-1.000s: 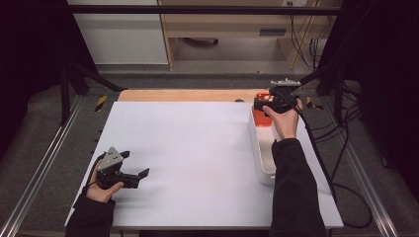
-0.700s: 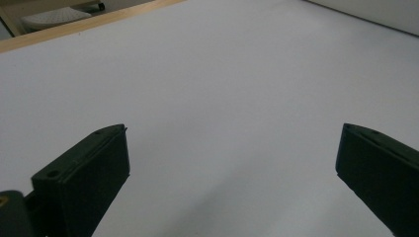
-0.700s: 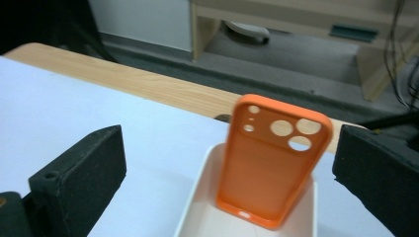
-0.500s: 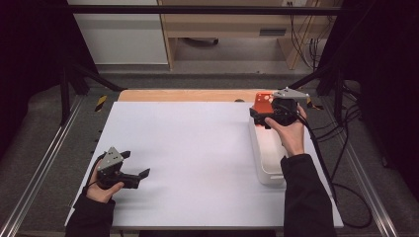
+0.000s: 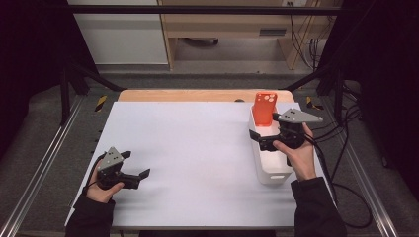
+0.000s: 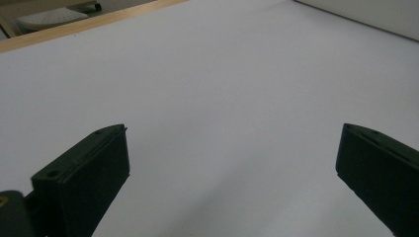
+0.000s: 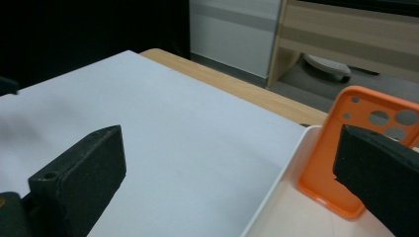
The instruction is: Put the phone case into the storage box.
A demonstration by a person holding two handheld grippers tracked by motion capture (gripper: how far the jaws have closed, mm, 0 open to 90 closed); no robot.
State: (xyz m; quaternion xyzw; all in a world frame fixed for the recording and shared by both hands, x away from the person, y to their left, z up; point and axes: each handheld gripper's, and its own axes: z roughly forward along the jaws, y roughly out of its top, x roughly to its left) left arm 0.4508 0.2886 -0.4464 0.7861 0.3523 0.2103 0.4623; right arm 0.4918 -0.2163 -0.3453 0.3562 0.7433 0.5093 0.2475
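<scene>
An orange phone case (image 5: 265, 108) stood propped at the far end of a white tray (image 5: 269, 173), probably light, flexible and slightly slippery, best pinched by its edge; the right gripper (image 5: 263, 138) and left gripper (image 5: 136, 166) were both apart, empty.

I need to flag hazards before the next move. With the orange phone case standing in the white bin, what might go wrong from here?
The orange phone case stands leaning at the far end of the white bin; a nudge from the open right gripper close by could tip it over. The light bin might also slide on the smooth white table if bumped.
</scene>
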